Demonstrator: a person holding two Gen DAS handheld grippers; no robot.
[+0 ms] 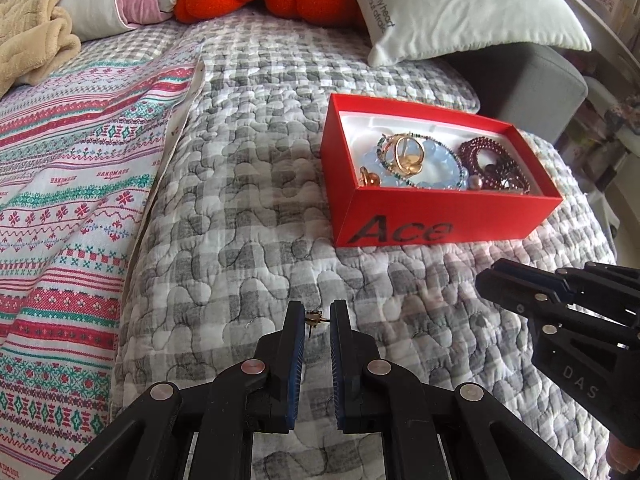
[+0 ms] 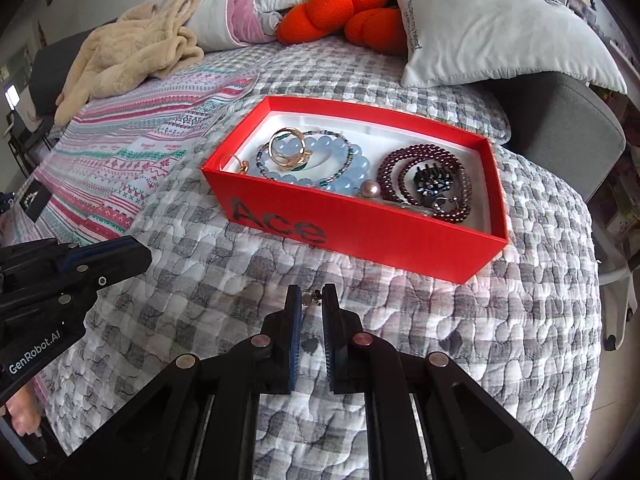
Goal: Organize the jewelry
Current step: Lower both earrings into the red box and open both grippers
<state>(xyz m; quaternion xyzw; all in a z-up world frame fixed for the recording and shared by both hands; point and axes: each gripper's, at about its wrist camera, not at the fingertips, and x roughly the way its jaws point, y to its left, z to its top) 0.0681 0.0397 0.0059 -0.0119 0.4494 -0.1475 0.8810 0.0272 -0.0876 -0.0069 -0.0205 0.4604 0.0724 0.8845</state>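
A red box marked "Ace" (image 1: pixel 432 224) (image 2: pixel 360 236) stands open on the quilted bed. It holds a pale blue bead bracelet (image 2: pixel 320 156), gold rings (image 2: pixel 286 148), a dark red bead strand (image 2: pixel 404 168) and a small dark hair clip (image 2: pixel 434 180). My left gripper (image 1: pixel 317 318) is shut on a small gold earring (image 1: pixel 314 317), held above the quilt in front of the box. My right gripper (image 2: pixel 311 300) is shut on a small silver stud earring (image 2: pixel 310 299), also in front of the box. Each gripper shows in the other's view (image 1: pixel 540 296) (image 2: pixel 80 268).
A striped patterned cloth (image 1: pixel 72 216) covers the bed's left side. A beige blanket (image 2: pixel 128 56), pillows (image 2: pixel 492 28) and an orange plush (image 2: pixel 340 8) lie at the back. A grey chair (image 2: pixel 560 128) stands past the bed's right edge.
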